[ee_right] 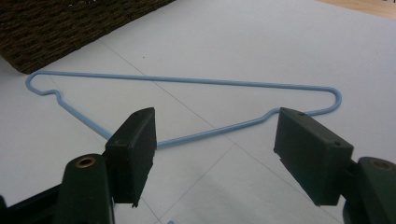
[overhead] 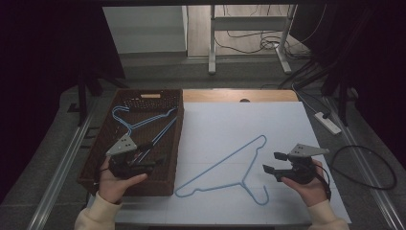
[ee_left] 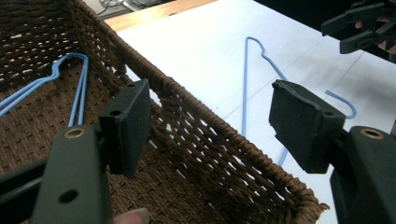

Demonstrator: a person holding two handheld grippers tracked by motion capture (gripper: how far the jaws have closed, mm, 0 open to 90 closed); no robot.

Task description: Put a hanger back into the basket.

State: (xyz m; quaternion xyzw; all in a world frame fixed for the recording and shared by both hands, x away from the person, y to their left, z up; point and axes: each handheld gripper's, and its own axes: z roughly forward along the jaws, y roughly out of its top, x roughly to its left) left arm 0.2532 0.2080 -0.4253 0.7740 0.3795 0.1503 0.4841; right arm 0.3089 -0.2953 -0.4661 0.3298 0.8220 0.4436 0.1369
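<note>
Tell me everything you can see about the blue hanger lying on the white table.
The blue hanger is a thin light-blue triangle that looks like coated wire, with a small notch at each shoulder and an open hook. It lies flat on the white table, just right of the brown woven basket, apart from it. Its hook points toward the person, one shoulder toward the far side. The right tongs sit open beside it without touching; in the right gripper view it lies beyond their open jaws. Nothing else touches it.
</note>
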